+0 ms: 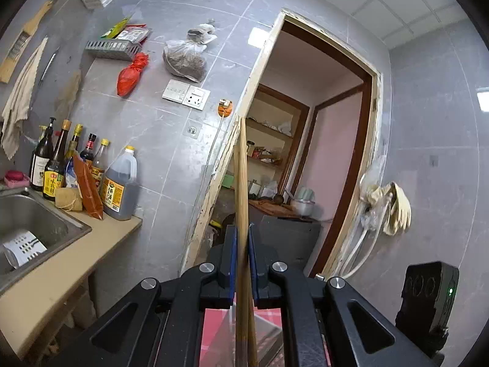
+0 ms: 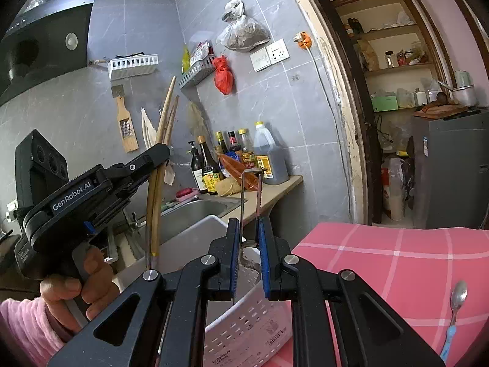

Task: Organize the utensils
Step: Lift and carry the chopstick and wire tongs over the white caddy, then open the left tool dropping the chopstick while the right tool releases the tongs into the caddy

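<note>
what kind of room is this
Most likely a home kitchen: a steel sink set in a counter, sauce and oil bottles lined up beside it, and a range hood on the tiled wall.

hand-held gripper: black, blue pads, silver screws | "GenRobot.AI" marking | sleeve: fluffy pink

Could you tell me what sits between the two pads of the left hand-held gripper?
A pair of wooden chopsticks, standing upright and clamped in the left hand-held gripper; the left wrist view shows it best.
</note>
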Demonstrator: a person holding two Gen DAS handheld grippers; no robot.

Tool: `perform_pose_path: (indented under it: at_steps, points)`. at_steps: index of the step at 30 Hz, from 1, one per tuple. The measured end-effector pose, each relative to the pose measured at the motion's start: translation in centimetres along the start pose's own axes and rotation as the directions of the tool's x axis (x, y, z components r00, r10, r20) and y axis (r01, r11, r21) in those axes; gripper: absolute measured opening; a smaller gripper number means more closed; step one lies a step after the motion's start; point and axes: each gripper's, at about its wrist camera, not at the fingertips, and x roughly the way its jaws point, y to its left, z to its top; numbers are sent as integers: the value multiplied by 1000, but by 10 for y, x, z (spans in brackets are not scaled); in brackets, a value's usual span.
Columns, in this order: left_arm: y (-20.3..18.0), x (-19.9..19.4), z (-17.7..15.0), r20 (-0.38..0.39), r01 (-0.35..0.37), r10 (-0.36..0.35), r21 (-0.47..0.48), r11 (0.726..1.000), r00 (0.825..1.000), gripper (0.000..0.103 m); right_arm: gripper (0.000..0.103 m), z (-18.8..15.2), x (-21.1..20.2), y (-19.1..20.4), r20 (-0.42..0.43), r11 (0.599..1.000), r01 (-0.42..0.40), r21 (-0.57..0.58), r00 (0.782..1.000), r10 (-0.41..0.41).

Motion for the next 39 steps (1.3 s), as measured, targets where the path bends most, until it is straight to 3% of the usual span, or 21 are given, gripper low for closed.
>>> perform_pose_path:
  at_steps: [8,16,20,23,25,30,34,37,39]
  points:
    - [-4,7,0,-1,-6,6,12,1000,1000,7,12,-4,7,5,-15,1000,20,-13,1000,-20]
    - [-5,8,-3,-59,-8,10,39,999,998,7,13,-6,3,8,-23,999,30,-29,999,-31]
    - [-5,9,-2,-85,-1,4,39,999,996,8,21,-4,-1,8,-13,999,31,-20,999,-31]
    - [-6,8,-3,-93,1,3,47,999,996,18,26,-4,-5,9,-5,999,40,-18,999,-40]
    - [-7,5,-3,-77,-4,7,42,999,997,41,29,-4,-9,8,1,999,50,-12,999,-50]
    - [-12,-4,-2,-50,-7,10,63,998,999,46,41,-5,-26,5,49,996,89,9,995,-89]
    - [-18,-13,-1,-32,-10,13,78,997,999,59,53,-5,-45,2,98,988,150,18,984,-152]
    - [-25,-22,-2,-21,-18,20,95,995,1000,75,63,-5,-64,-1,133,979,205,17,970,-205]
    - [-30,-28,-5,-14,-22,24,105,994,1000,81,75,-5,-77,-3,154,971,237,18,959,-236]
